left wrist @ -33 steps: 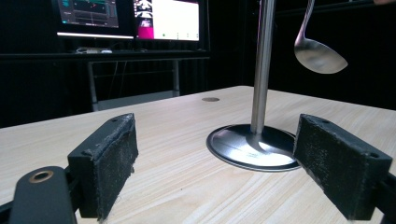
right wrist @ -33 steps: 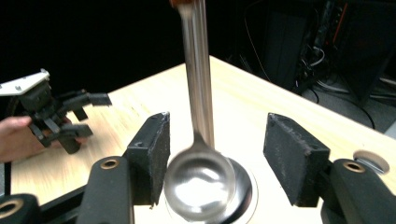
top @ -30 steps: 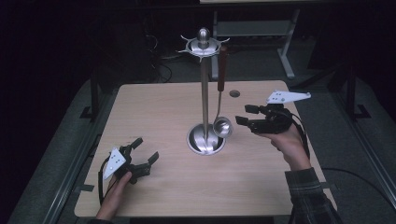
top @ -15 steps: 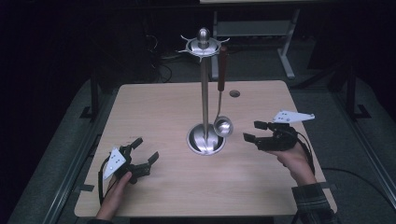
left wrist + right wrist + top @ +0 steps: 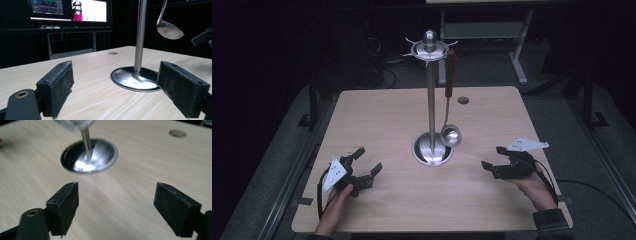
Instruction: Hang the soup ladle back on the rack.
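Observation:
A metal utensil stand (image 5: 431, 100) rises from a round base (image 5: 432, 150) at the middle of the wooden table (image 5: 387, 115). A ladle (image 5: 451, 135) with a dark red handle hangs from its top ring, bowl just above the base. My left gripper (image 5: 368, 160) rests near the table's front left, open and empty, and points at the base (image 5: 136, 78) and the ladle bowl (image 5: 170, 30). My right gripper (image 5: 492, 157) is low at the front right, right of the base (image 5: 90, 156). Its jaws have just been opening and stand open with nothing between them (image 5: 116, 205).
A round cable hole (image 5: 463, 100) lies in the table behind the stand. Lit monitors (image 5: 70, 10) stand on a dark desk beyond the far side. The frame of another table (image 5: 517, 55) stands behind. Dark floor surrounds the table.
My right gripper has come down and back toward the near edge, away from the ladle, and its jaws stand wider. The left gripper has stayed put.

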Demonstrator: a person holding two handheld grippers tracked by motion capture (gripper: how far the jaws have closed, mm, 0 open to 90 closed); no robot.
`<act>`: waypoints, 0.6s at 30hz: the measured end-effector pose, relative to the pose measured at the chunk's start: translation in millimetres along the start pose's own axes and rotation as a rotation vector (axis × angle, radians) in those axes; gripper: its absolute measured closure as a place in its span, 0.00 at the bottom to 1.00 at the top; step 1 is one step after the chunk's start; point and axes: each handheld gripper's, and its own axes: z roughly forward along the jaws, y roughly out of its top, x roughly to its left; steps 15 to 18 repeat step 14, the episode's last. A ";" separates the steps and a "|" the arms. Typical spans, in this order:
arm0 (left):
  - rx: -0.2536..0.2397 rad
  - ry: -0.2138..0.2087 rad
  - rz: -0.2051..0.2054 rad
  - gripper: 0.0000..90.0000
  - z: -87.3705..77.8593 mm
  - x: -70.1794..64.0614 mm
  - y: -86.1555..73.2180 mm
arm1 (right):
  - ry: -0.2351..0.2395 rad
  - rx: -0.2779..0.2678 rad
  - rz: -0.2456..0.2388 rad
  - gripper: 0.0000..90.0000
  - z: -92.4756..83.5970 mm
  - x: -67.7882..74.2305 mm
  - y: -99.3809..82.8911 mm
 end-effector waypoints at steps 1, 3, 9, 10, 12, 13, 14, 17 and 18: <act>0.000 0.000 0.000 0.15 0.0 0.0 0.0 | -0.005 0.010 -0.003 0.17 0.6 -0.1 -3.2; 0.000 0.000 0.000 0.15 0.0 0.0 0.0 | -0.011 0.042 0.000 0.15 1.7 -0.7 -9.3; 0.000 0.000 0.000 0.15 0.0 -0.1 0.0 | -0.027 0.071 0.013 0.15 0.4 -0.7 -19.4; 0.000 0.001 0.000 0.15 0.1 -0.1 0.0 | -0.028 0.069 0.013 0.15 -0.3 -0.7 -19.8; 0.001 0.000 0.001 0.15 0.1 0.1 0.1 | -0.029 0.067 0.017 0.15 -1.1 -0.4 -20.1; 0.001 0.001 0.001 0.15 0.0 0.0 0.0 | -0.032 0.056 0.016 0.15 -2.4 -0.6 -20.6; 0.001 0.001 0.001 0.15 0.0 0.0 0.0 | -0.032 0.056 0.016 0.15 -2.4 -0.6 -20.6; 0.001 0.001 0.001 0.15 0.0 0.0 0.0 | -0.032 0.056 0.016 0.15 -2.4 -0.6 -20.6; 0.001 0.001 0.001 0.15 0.0 0.0 0.0 | -0.032 0.056 0.016 0.15 -2.4 -0.6 -20.6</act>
